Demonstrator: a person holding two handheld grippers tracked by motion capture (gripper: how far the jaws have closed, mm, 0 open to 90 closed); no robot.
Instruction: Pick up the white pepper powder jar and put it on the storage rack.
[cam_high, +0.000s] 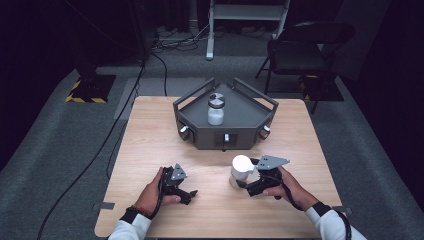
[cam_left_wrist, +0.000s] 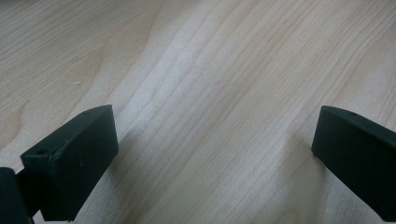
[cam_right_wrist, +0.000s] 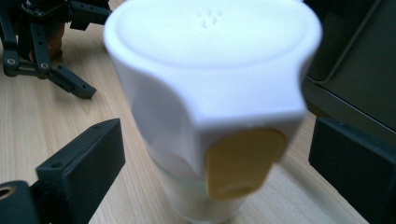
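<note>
The right gripper (cam_right_wrist: 215, 154) is straddling the white jar (cam_right_wrist: 210, 93) in front of the tray (cam_high: 197, 107), jaws apart, not yet pinching. Jar appears smooth, possibly slippery; grip below the lid. The left gripper (cam_left_wrist: 212, 154) is idling unclenched.

Tray (cam_high: 200, 131) behind container (cam_high: 241, 170) on table (cam_high: 150, 135), jar (cam_high: 216, 110) in tray

From the high view I see the desk (cam_high: 165, 125) lit brightly from above, the room around it dark. The white container (cam_right_wrist: 205, 93) smears with blur up close in my right gripper view. Soft shadows trail the left claw's (cam_left_wrist: 212, 154) jaws.
</note>
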